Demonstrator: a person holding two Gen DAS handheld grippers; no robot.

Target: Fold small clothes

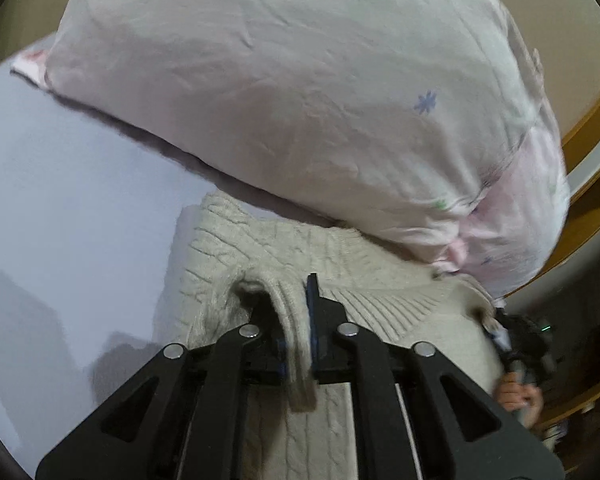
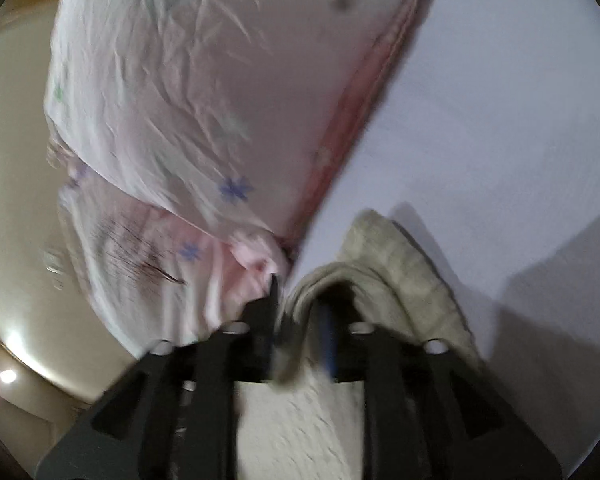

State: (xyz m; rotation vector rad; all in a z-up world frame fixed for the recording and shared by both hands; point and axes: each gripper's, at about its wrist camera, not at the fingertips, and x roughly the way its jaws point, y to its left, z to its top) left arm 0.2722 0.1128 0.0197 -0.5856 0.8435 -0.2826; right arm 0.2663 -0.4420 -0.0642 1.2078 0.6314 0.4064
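A cream cable-knit sweater hangs stretched between both grippers, lifted over the pale lilac bed sheet. My left gripper is shut on a ribbed edge of the sweater, which drapes over its jaws. My right gripper is shut on another edge of the same sweater; that view is blurred. In the left wrist view the right gripper and the hand holding it show at the far right, behind the sweater.
A big pillow in a pale pink cover with small flower prints lies just beyond the sweater, also in the right wrist view. A wooden bed frame and beige wall lie at the right.
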